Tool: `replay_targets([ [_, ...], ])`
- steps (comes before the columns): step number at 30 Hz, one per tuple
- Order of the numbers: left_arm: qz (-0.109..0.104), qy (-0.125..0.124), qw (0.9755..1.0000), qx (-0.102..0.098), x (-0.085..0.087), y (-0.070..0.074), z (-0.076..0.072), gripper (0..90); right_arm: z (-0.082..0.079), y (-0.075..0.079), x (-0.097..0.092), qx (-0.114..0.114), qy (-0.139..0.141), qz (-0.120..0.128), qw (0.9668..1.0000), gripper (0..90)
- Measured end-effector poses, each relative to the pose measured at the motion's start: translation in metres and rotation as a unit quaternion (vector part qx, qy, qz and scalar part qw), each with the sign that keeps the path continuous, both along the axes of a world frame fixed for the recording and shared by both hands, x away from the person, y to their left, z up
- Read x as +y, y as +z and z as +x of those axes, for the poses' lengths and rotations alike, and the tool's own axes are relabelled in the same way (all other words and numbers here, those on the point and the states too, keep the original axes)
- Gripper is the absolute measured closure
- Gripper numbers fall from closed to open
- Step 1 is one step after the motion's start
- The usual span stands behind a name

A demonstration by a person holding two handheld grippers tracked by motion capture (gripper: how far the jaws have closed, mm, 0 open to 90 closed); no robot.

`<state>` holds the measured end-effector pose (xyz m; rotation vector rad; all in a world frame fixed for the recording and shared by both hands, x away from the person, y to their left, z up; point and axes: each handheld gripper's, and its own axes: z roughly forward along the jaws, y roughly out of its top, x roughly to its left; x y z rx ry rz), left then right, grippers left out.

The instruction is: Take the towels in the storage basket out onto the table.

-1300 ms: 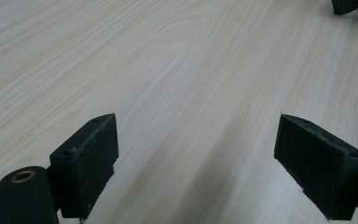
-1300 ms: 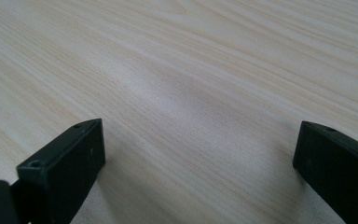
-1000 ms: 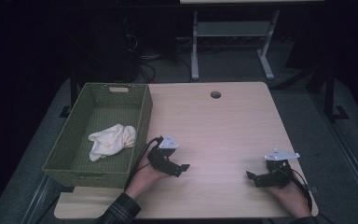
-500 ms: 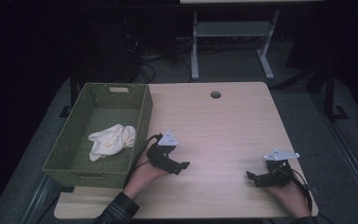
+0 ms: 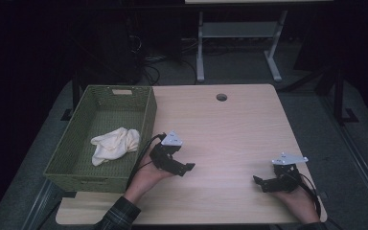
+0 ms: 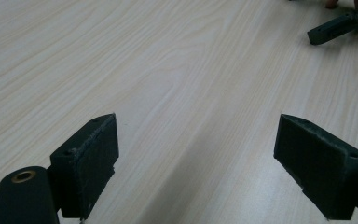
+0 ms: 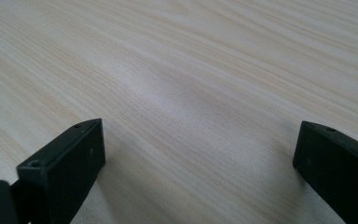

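Observation:
My left gripper [image 5: 184, 168] rests low over the light wooden table [image 5: 220, 129], just right of a green woven basket [image 5: 148, 120]. Its jaws stand wide apart in the left gripper view [image 6: 196, 168], with bare wood between them. My right gripper [image 5: 261, 182] sits near the table's front right corner and points left. It is open too [image 7: 200, 172], and nothing lies between its black pads. A crumpled cream cloth [image 5: 114, 143] lies inside the basket, apart from both grippers. One jaw of the right gripper [image 6: 335, 28] appears at the top right of the left gripper view.
The basket takes up the table's left edge and overhangs it. A round cable hole [image 5: 221, 97] sits near the far edge. A metal stand [image 5: 235, 33] and cables lie on the dark floor beyond the table.

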<state>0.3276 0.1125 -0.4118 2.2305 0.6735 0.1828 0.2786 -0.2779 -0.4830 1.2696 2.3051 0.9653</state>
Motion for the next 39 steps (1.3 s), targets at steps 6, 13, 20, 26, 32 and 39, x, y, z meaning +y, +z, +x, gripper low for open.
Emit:
replay_targets([
  [6,-0.003,-0.001,1.0,0.004,0.0,0.003,0.0,13.1,0.0,0.0,0.0,0.0,0.0,0.0,1.0,1.8],
  [13,-0.006,-0.003,0.9999,0.011,0.001,0.007,0.002,13.0,0.0,0.0,0.0,0.001,0.0,0.0,1.0,1.8],
  [20,-0.012,-0.008,0.9999,0.003,0.004,0.02,0.003,13.1,0.0,0.0,0.0,0.0,-0.001,0.001,1.0,1.8],
  [26,-0.02,-0.008,0.9998,-0.001,0.005,0.025,0.006,13.0,0.0,0.0,0.0,0.0,-0.001,0.001,1.0,1.7],
  [32,-0.019,-0.004,0.9997,-0.011,0.008,0.035,0.01,13.0,0.0,0.0,0.0,0.001,0.0,0.0,1.0,1.8],
  [39,-0.028,0.003,0.9992,-0.028,0.018,0.047,0.017,13.1,0.0,0.0,0.0,0.0,0.0,0.0,1.0,1.8],
])
